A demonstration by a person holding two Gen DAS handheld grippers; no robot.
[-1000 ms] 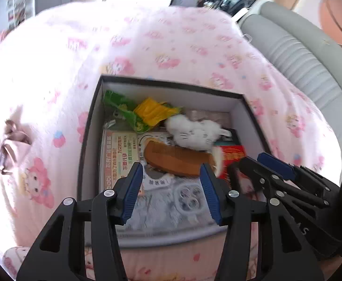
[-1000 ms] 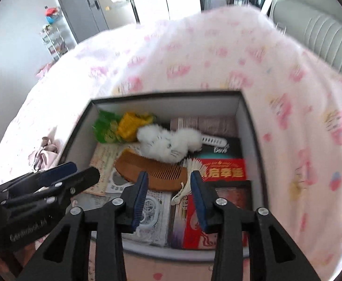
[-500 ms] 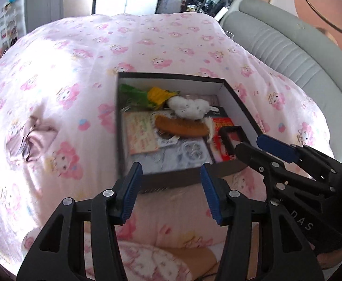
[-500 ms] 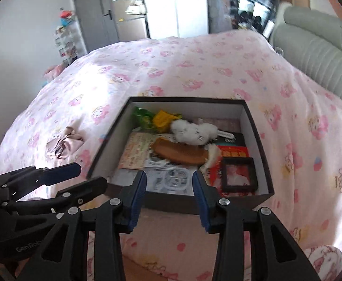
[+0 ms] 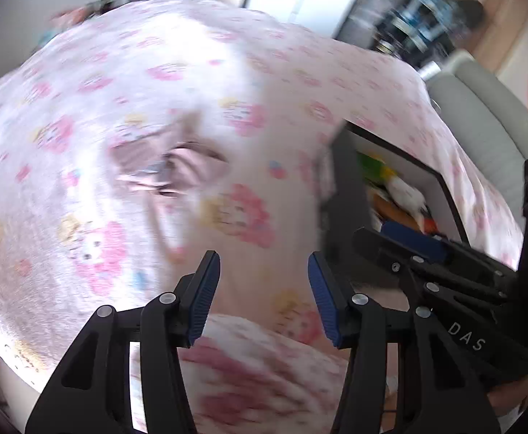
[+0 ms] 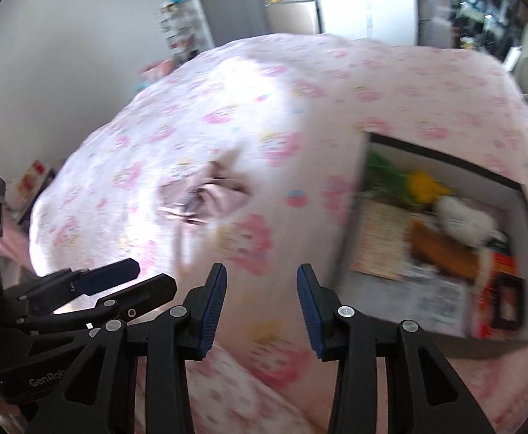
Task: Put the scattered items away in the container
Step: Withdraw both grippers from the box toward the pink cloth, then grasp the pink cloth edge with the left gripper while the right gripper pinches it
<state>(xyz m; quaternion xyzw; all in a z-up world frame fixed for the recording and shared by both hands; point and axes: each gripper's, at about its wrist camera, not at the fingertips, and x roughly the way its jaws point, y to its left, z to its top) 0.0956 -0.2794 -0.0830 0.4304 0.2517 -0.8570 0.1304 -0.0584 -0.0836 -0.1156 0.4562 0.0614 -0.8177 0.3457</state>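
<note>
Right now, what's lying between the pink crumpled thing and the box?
Only bare patterned bedsheet between the pink bundle and the box; the right wrist view shows it.

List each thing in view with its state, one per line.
Left gripper: open, empty.
Right gripper: open, empty.
Box: open, no lid on it, resting on the bedspread, items inside.
Pink cloth: crumpled on the bedspread, outside the box.
Comb: lying in the box.
White plush: in the box, beside the comb.
Bedspread: spread over the bed.
</note>
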